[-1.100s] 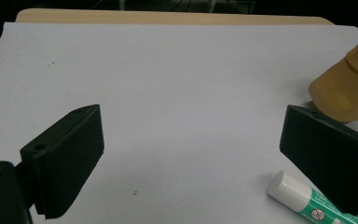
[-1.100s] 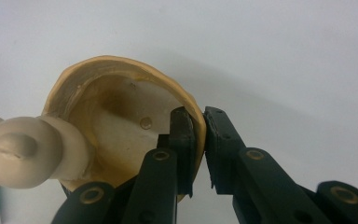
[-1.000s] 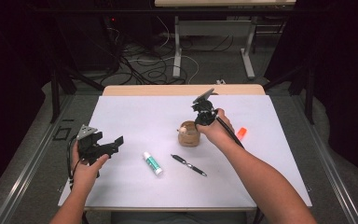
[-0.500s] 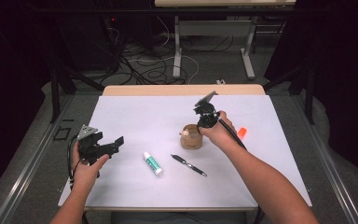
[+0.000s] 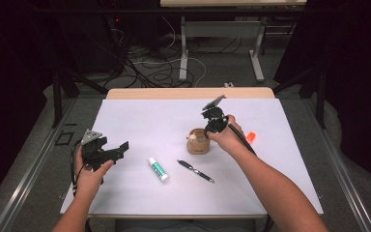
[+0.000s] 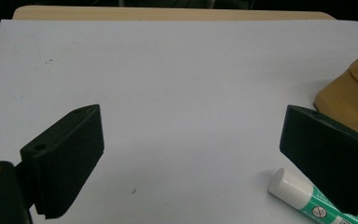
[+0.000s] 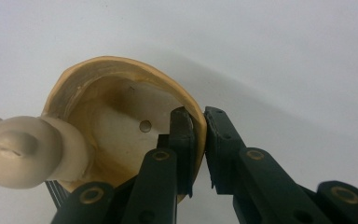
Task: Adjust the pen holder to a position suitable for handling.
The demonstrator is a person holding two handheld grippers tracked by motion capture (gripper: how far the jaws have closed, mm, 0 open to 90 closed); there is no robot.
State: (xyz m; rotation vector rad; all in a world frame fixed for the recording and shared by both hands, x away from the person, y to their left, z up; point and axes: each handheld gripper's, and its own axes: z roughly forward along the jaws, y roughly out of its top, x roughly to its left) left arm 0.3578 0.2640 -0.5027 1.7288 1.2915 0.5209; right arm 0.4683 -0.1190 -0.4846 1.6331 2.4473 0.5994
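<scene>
White surface [image 5: 140, 121] amid dark cabled room; right hand-held gripper [image 7: 199, 135] pinching cup [image 7: 121, 116] rim, left hand-held gripper [image 6: 191, 154] agape.

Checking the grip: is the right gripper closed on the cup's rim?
Yes, the right gripper pinches the cup wall, one jaw inside and one outside.

We count two grippers, the left gripper [image 5: 118, 150] and the right gripper [image 7: 198, 140]; one tan pot [image 5: 198, 141] at the right one's jaws; one glue stick [image 5: 158, 169] and one pen [image 5: 195, 171] between the two; one orange marker [image 5: 250, 137] beyond the right one.
</scene>
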